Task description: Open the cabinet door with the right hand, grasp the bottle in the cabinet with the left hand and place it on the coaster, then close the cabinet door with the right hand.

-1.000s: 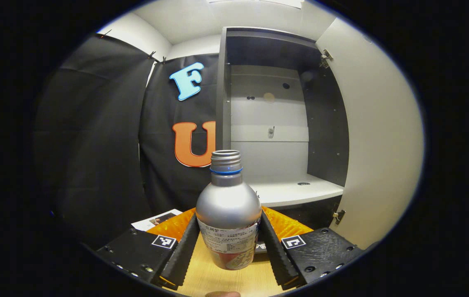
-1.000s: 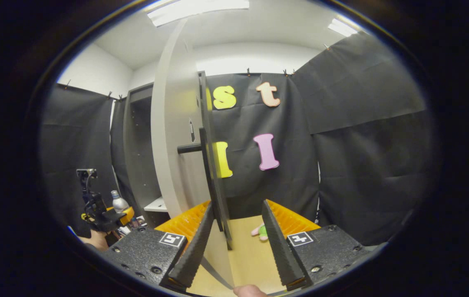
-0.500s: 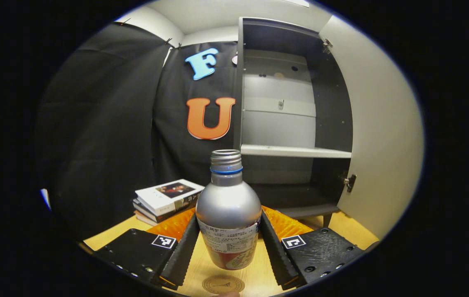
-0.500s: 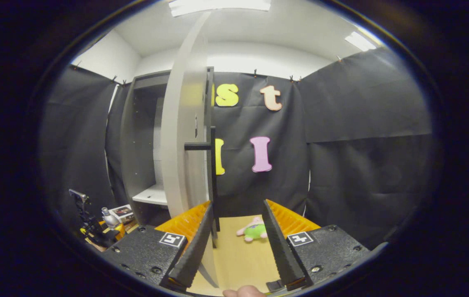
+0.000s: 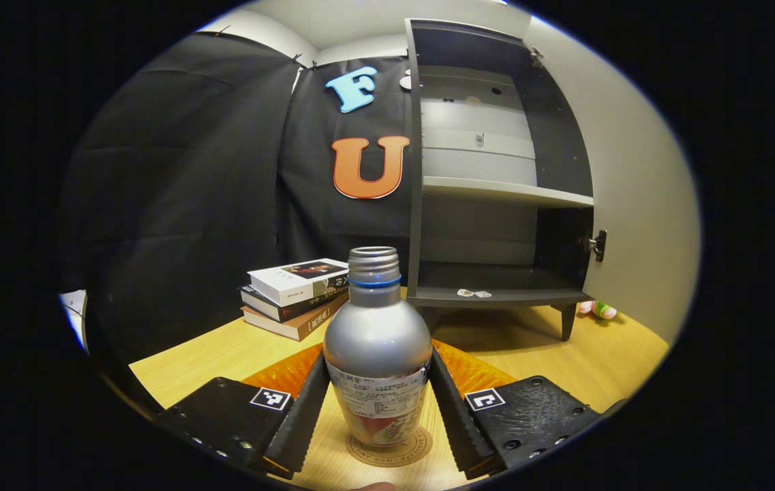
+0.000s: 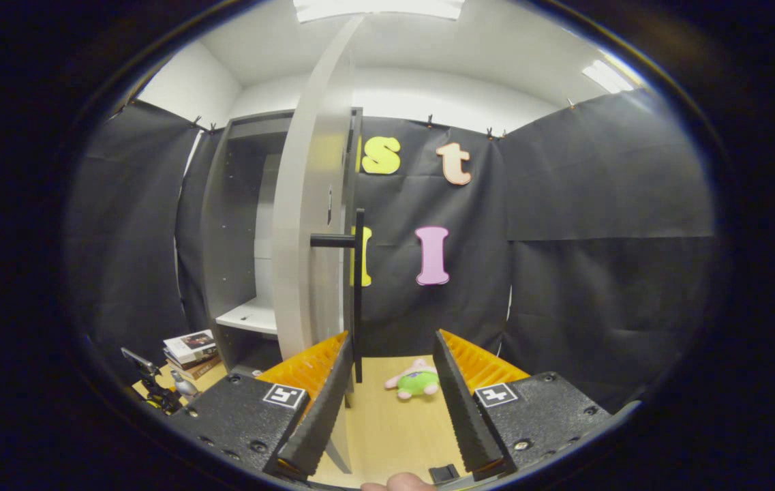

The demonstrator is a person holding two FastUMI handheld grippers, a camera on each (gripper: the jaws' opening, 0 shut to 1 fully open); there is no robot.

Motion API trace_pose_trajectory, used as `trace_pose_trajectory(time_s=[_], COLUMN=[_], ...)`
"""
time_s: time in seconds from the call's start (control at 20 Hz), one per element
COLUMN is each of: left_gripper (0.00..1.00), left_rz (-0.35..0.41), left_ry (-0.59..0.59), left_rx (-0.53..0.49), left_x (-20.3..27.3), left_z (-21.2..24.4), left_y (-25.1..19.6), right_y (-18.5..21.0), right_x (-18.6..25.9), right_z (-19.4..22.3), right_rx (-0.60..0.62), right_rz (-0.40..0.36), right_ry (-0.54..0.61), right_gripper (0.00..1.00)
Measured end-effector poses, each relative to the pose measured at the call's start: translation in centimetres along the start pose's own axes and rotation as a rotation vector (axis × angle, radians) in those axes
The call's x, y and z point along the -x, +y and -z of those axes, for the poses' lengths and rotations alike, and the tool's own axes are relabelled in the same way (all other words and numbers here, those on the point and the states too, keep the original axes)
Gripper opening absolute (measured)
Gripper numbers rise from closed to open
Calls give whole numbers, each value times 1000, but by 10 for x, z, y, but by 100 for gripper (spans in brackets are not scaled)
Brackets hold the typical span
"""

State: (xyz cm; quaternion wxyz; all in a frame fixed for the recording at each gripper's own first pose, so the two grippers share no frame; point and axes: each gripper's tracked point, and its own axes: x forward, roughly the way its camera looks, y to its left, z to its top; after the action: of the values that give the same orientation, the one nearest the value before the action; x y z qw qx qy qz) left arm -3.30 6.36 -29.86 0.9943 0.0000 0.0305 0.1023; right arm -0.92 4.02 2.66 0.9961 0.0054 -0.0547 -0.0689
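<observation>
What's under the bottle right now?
The round coaster lies under the bottle on the wooden table, its rim showing around the base. The coaster's middle is covered, so actual contact cannot be confirmed.

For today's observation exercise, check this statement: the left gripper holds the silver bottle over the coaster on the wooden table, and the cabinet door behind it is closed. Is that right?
Not quite. The cabinet door stands open, as the left gripper view shows, with the shelves exposed. The rest holds: the left gripper has its jaws on the silver bottle over the coaster on the wooden table.
</observation>
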Motion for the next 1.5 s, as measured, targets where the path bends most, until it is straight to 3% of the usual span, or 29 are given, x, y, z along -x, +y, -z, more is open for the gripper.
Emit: trace_pose_trajectory(time_s=[0.4, 0.6, 0.8, 0.9, 0.95, 1.35, 1.5], left_gripper=[78, 78, 80, 100, 92, 93, 94], left_rz=[-5, -4, -1, 27, 20, -9, 38], left_ry=[-25, -32, -57, -56, -47, -49, -65], left_rx=[23, -3, -12, 20, 26, 39, 26], left_x=[4, 0, 1, 0, 0, 25, 48], left_z=[25, 30, 25, 23, 23, -12, -44], left_y=[-4, -8, -12, -19, -16, 2, -7], right_y=[0, 1, -1, -2, -1, -3, 0], right_x=[2, -1, 0, 0, -1, -3, -4], right_z=[2, 51, 55, 57, 56, 77, 94], right_rx=[25, 79, 28, 59, 76, 68, 28], right_rz=[-7, -28, -41, -39, -37, -55, -64], right_ry=[4, 209, 232, 228, 222, 254, 283], right_gripper=[77, 77, 74, 76, 77, 74, 75])
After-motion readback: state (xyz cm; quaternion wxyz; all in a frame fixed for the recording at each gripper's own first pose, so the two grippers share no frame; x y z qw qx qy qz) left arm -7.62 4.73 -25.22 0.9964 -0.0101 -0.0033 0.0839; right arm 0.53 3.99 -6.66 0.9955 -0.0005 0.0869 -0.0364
